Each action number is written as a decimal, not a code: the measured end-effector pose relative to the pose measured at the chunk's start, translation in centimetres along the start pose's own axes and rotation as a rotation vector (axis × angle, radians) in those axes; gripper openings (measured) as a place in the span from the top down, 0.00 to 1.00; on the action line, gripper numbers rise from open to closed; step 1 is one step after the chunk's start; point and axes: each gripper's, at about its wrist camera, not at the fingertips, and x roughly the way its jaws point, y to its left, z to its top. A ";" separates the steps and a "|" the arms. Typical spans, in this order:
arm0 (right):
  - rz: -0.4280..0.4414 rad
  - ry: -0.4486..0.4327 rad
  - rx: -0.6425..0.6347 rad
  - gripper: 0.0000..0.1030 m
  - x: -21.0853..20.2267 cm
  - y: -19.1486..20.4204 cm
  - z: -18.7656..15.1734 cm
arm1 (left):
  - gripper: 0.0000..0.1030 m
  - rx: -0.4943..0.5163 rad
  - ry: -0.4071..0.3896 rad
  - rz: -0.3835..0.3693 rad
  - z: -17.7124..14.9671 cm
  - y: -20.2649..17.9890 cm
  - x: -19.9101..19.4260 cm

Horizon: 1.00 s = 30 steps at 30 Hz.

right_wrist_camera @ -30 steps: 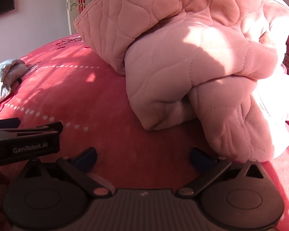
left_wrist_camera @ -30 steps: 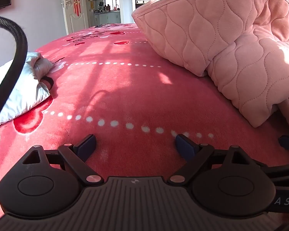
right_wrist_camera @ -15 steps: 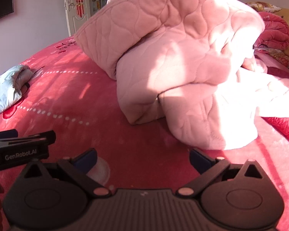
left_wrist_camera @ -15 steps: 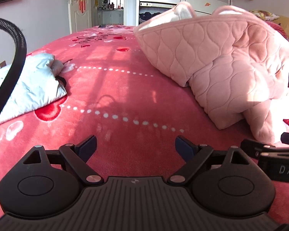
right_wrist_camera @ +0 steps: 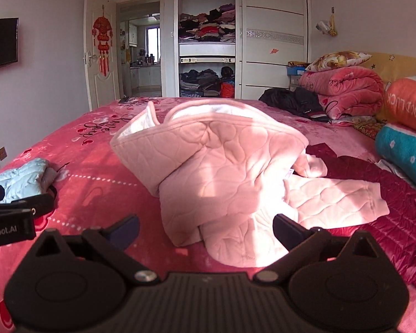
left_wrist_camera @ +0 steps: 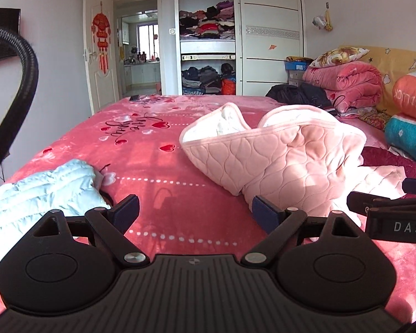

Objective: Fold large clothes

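A pink quilted garment (left_wrist_camera: 280,161) lies in a crumpled heap on the red bed (left_wrist_camera: 158,166); in the right wrist view (right_wrist_camera: 222,172) one sleeve spreads out to the right. My left gripper (left_wrist_camera: 195,212) is open and empty, held above the bed to the left of the heap. My right gripper (right_wrist_camera: 205,230) is open and empty, just in front of the heap's near edge. Each gripper shows at the edge of the other's view.
A light blue padded garment (left_wrist_camera: 36,197) lies at the left of the bed. A dark red garment (right_wrist_camera: 380,194) lies right of the pink heap. Folded blankets and pillows (left_wrist_camera: 352,83) and a black garment (left_wrist_camera: 299,94) sit at the headboard side. An open wardrobe (left_wrist_camera: 208,44) stands behind.
Both grippers have pulled back and risen away from the pink garment, which now looks smaller and farther. Both stayed open and empty.
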 end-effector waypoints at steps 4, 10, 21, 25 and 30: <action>-0.007 -0.045 0.001 0.02 -2.4 0.0 1.3 | 0.00 0.007 -0.018 -0.002 1.2 0.2 -2.7; -0.018 -0.104 -0.020 0.02 -5.3 0.7 2.7 | 0.00 0.014 -0.048 0.006 2.3 1.1 -5.6; 0.012 -0.165 -0.043 0.02 -8.2 2.1 3.5 | 0.00 0.026 -0.100 0.030 3.4 2.3 -9.5; 0.020 -0.177 -0.048 0.02 -8.8 2.4 3.5 | 0.00 0.027 -0.108 0.037 3.4 2.5 -10.1; 0.027 -0.185 -0.039 0.02 -9.3 2.3 3.4 | 0.00 0.023 -0.104 0.041 3.0 1.4 -9.4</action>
